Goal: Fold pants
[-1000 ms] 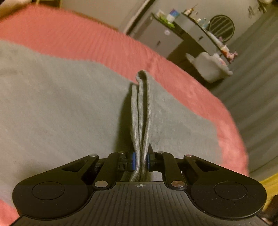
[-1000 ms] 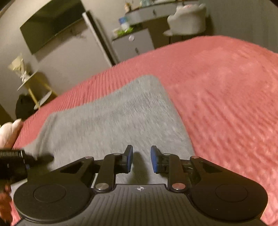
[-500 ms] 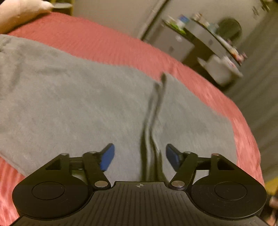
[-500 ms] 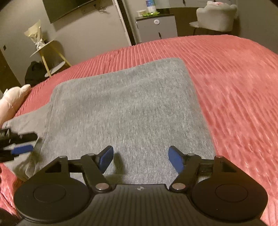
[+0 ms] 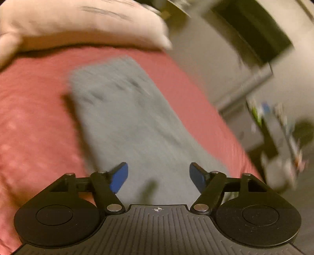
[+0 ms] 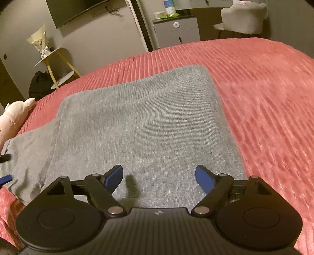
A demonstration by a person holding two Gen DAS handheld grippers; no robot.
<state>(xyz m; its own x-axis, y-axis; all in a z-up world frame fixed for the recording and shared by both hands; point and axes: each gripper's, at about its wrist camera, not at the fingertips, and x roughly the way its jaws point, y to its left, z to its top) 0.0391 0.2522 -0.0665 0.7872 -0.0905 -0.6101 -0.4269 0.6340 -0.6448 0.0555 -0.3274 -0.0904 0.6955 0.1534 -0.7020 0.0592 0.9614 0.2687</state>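
Dim warm light, left-wrist motion blur

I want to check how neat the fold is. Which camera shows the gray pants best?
The right wrist view: the gray pants are sharp there, lying flat on the red bedspread with the folded layer's edges visible. The left wrist view shows them only as a motion-blurred gray strip, with no detail of the fold.

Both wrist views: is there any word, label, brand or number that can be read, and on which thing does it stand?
None can be read.
White bottle on the grey cabinet: blue label, text too small.
Left wrist view: wholly motion-blurred.
Grey pants: no print or tag visible.
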